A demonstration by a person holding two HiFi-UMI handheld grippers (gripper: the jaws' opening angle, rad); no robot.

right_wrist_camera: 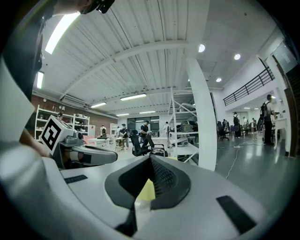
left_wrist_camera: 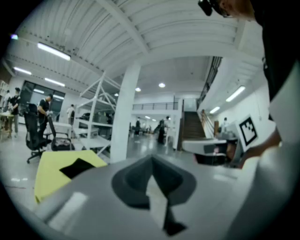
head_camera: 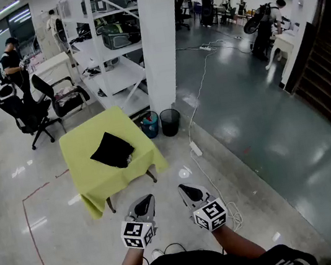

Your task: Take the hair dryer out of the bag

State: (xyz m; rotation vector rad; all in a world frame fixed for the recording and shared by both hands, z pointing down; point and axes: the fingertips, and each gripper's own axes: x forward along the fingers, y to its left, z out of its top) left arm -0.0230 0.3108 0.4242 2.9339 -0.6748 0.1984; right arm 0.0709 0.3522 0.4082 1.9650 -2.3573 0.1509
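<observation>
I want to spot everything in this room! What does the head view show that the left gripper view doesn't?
Only the head view shows the two bins on the floor beside the white pillar. Only the left gripper view shows the white ceiling beams overhead. Both show the black bag lying on the yellow table, with the pillar behind.

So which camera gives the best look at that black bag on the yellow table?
The head view: it looks down on the whole black bag, lying on the yellow table. The left gripper view catches it only as a small dark patch low at the left. The right gripper view shows no bag.
</observation>
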